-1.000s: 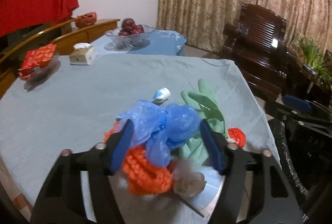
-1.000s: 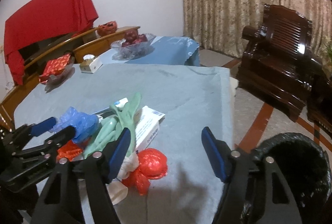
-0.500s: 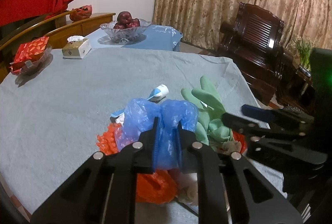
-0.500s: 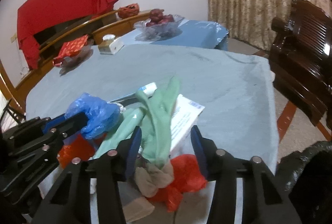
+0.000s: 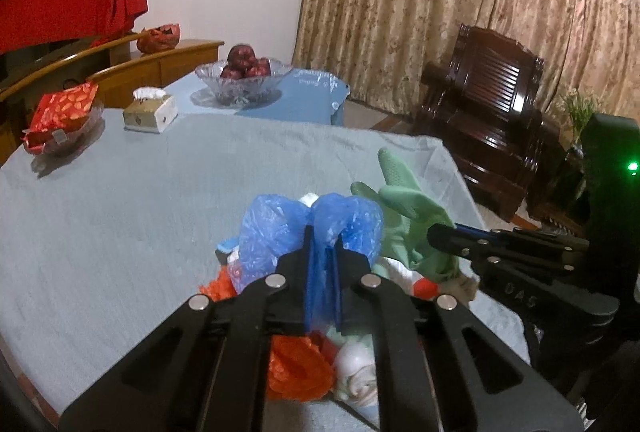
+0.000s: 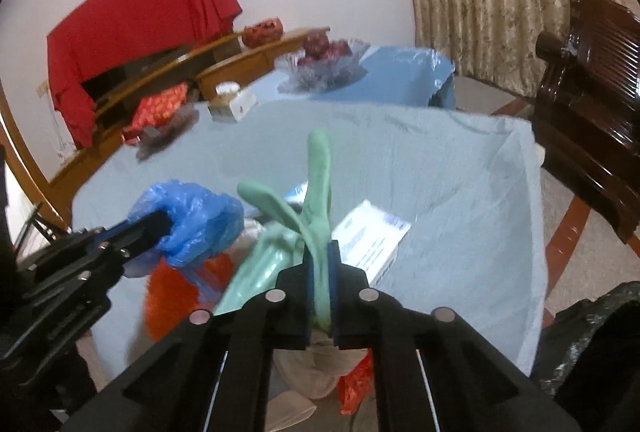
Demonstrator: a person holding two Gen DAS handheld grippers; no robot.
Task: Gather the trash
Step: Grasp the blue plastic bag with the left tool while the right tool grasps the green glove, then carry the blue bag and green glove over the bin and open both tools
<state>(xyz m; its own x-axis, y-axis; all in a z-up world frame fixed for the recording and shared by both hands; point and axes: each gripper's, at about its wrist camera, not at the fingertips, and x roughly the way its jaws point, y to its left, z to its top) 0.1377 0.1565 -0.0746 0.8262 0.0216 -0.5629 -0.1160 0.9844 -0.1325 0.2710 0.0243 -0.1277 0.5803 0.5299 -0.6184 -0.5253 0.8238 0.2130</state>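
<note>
Grey-blue cloth covers the big table (image 5: 120, 216), and the trash sits heaped at its near corner, just above a black-lined bin (image 6: 600, 344) that shows at the lower right of the right wrist view, a sensible spot, I judge, since whatever is lifted has only a short swing over the edge to drop in. The heap mixes orange-red plastic bags (image 5: 296, 368), a white carton (image 6: 372, 236) lying flat under the rest, and pale crumpled paper. Each tool has taken a separate piece, which should let the two come away without dragging the heap along. The left gripper (image 5: 322, 252) has just been closing and now pinches a fold of the blue plastic bag (image 5: 280, 228), the bag ballooning on both sides of its blue pads. The right gripper (image 6: 320, 264) has likewise just been closing and is clamped on the green rubber glove (image 6: 316, 191) near its cuff, so the fingers stand up past the jaws. Both pieces sit at the top of the heap; from these views I cannot tell whether either has cleared it.
</note>
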